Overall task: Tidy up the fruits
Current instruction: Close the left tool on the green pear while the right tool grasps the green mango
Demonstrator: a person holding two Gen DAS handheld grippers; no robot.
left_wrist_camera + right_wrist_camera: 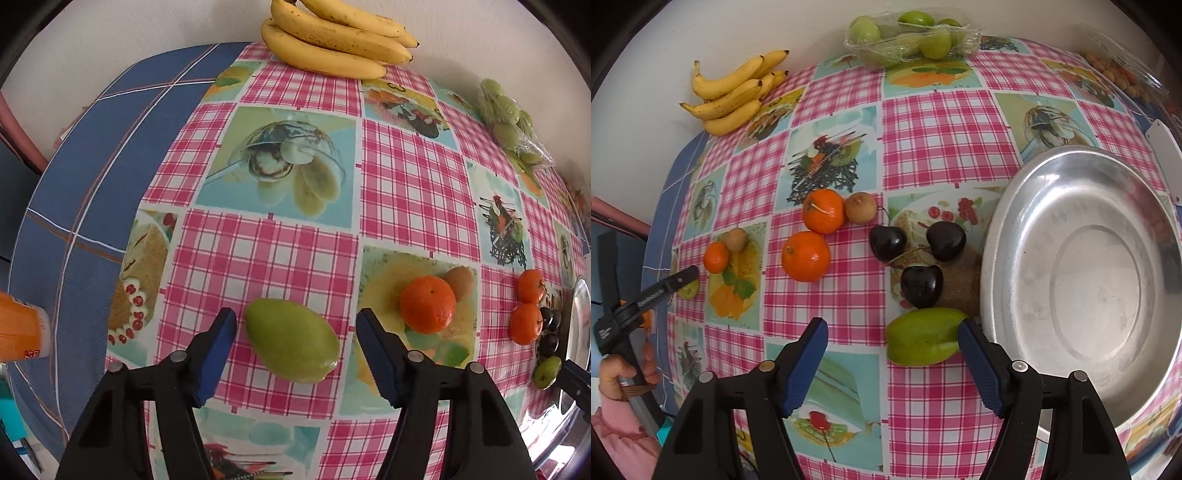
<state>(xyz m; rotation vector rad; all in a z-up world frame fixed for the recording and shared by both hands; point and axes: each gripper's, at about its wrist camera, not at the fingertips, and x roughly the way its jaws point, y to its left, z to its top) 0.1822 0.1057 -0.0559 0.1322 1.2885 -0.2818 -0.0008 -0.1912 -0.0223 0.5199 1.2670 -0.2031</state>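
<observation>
Left gripper (295, 325) is hovering with jaws spread wide, gripping nothing; a green fruit (291, 341) is lying on the tablecloth (258, 251) between its fingers, touching neither. Just right: an orange (427, 304). Right gripper (892, 334) is likewise gaping, holding nothing; a second green fruit (925, 341) is sitting against its right finger, contact uncertain. Metal bowl (1082, 266) is lying immediately right.

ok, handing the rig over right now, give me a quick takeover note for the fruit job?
Left hand-held gripper: open, empty, a green fruit between its fingers.
Right hand-held gripper: open, empty, a second green fruit at its right finger, beside the metal bowl.
On the table: three oranges, three dark cherries, bananas at the back.
Done: nothing, the bowl holds no fruit.
Left: all the loose fruit.
</observation>
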